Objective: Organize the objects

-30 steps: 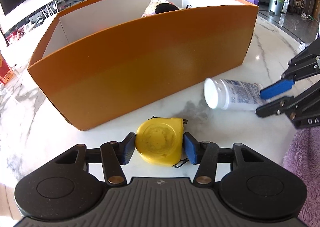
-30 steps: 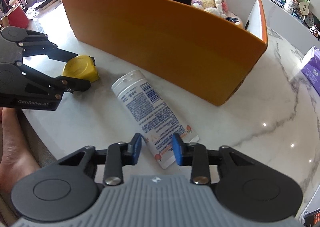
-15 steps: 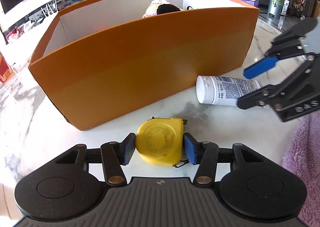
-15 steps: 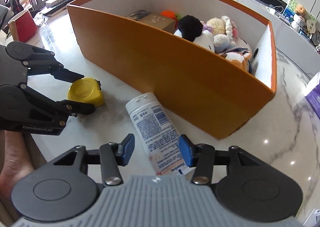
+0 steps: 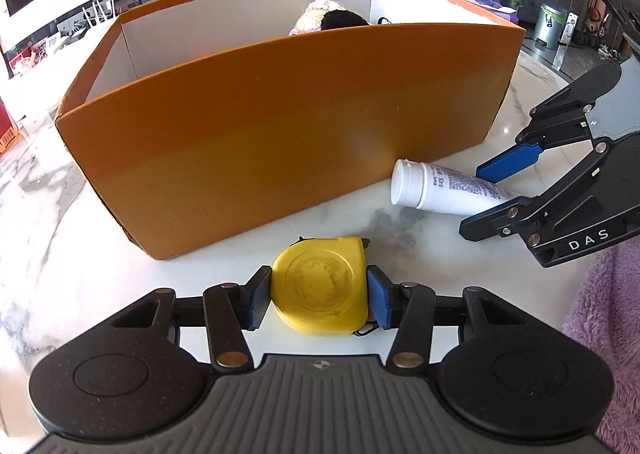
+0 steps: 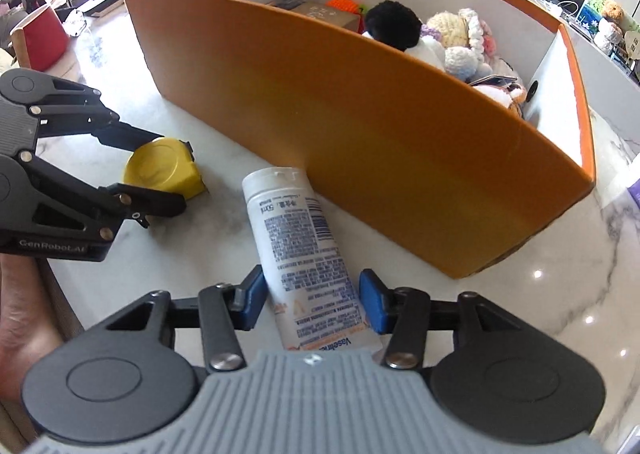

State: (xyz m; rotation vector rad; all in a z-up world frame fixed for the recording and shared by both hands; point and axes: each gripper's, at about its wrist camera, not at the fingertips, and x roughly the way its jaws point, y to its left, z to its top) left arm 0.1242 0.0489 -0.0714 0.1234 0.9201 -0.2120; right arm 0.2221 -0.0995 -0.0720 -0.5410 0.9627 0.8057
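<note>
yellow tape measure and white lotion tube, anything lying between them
Nothing: only bare marble tabletop separates yellow tape measure from white lotion tube, clear in the left wrist view.

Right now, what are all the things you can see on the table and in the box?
box: one, orange outside, white inside, on the table.
tape measure: one, yellow, on the table, between the left gripper's pads.
lotion tube: one, white, lying down, cap against the box.
soft toys: several, black, cream, pastel, inside the box.
small carton: one, brown, inside the box.
table: one, white marble.
blanket: one, purple, table's right edge.
left gripper: shut on the tape measure.
right gripper: closing around the tube.
</note>
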